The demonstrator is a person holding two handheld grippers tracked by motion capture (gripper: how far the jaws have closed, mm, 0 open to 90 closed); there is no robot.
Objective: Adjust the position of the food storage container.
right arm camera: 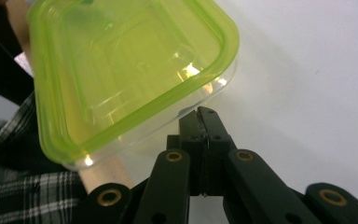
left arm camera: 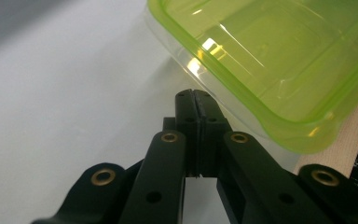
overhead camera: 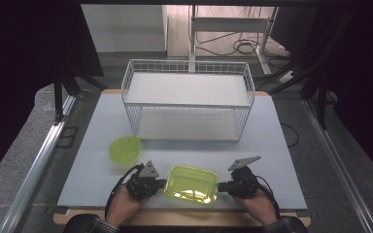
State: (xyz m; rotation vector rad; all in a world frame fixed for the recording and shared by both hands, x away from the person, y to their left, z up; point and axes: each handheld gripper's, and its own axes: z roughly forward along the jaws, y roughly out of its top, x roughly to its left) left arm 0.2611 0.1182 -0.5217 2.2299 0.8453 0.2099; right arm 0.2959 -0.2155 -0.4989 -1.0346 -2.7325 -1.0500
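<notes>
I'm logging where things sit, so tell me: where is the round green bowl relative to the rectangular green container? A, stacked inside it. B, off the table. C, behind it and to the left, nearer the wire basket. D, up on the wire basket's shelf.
C: the round green bowl sits on the table, left of and beyond the rectangular green container, before the wire basket.

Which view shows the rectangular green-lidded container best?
The high view: the whole rectangular container lies near the table's front edge, between both grippers. The left gripper view shows one corner of it; the right gripper view shows most of its lid, tilted.
</notes>
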